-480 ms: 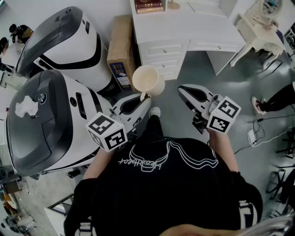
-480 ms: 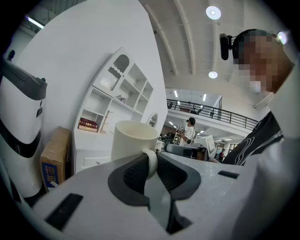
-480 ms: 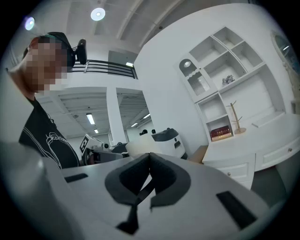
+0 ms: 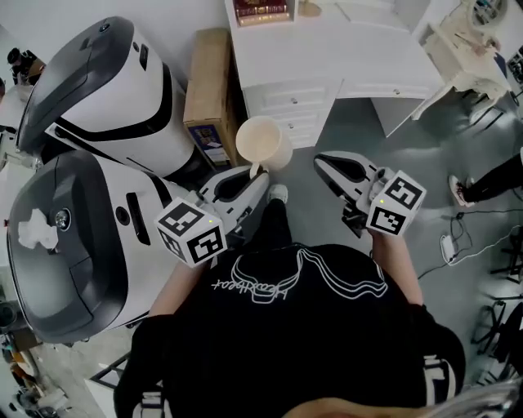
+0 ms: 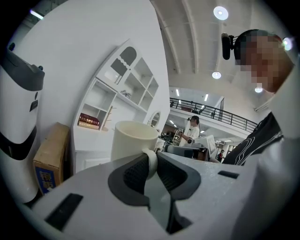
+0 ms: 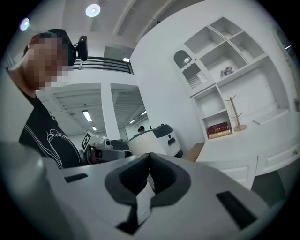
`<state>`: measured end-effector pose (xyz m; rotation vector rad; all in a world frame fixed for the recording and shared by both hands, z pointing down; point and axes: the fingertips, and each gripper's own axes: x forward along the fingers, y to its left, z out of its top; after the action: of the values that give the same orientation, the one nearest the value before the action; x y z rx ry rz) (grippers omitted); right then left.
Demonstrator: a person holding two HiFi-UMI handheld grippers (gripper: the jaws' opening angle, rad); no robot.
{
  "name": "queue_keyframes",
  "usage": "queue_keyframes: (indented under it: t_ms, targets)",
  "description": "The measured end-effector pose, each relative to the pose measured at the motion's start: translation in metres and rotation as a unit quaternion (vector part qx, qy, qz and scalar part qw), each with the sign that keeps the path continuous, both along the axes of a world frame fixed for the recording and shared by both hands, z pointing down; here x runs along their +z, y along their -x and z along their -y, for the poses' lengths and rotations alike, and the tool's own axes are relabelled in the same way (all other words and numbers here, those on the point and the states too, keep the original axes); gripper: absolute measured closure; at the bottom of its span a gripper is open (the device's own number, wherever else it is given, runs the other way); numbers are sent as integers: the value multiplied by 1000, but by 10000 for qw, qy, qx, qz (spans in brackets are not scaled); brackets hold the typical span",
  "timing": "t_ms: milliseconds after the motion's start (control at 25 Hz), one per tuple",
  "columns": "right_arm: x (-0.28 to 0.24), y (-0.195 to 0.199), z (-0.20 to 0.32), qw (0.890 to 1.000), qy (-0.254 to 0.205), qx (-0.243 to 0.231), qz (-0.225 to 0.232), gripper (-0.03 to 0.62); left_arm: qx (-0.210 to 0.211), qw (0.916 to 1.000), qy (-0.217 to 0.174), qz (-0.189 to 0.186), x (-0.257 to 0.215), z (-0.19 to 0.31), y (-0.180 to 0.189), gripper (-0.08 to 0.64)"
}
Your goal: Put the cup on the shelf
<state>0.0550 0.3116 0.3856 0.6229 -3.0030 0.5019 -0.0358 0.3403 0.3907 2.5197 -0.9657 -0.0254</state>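
A cream cup [image 4: 263,144] hangs upright in the air in front of the white desk, held by its handle. My left gripper [image 4: 253,175] is shut on that handle; in the left gripper view the cup [image 5: 132,143] stands just beyond the pads, the handle pinched between them. My right gripper [image 4: 320,161] is shut with nothing in it, level with the left one and apart from the cup; its pads [image 6: 149,176] meet. The white shelf unit [image 5: 124,89] with open compartments rises above the desk, ahead of the cup. The same shelf [image 6: 225,75] shows in the right gripper view.
A white desk [image 4: 327,49] with drawers stands ahead, red books [image 4: 262,10] and a small wooden stand [image 6: 234,115] on it. A cardboard box [image 4: 208,90] leans at its left. Two large white-and-grey machines [image 4: 90,163] fill the left side. A white chair [image 4: 466,57] is at the right.
The view has shifted slightly, so the machines at the left sit a bit lower and left. The grippers and the cup have hardly moved.
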Motion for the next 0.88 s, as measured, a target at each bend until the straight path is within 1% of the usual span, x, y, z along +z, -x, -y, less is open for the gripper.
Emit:
queue_keyframes:
  t_ms: [200, 480, 600, 720, 880]
  targets:
    - [3, 6, 72, 9998, 165, 77, -3, 586, 93, 9999, 123, -25, 2, 73, 5, 506]
    - [7, 30, 204, 9991, 336, 128, -227, 586, 207, 9994, 272, 3, 5, 204, 27, 506]
    - [8, 39, 253, 9986, 382, 82, -367, 586, 199, 9995, 236, 69, 4, 254, 36, 506]
    - [7, 44, 296, 9982, 393, 145, -437, 586, 223, 9995, 201, 80, 1, 298, 40, 506]
    - [1, 46, 334, 9984, 328, 230, -390, 586, 300, 9995, 98, -41, -12, 342, 43, 506]
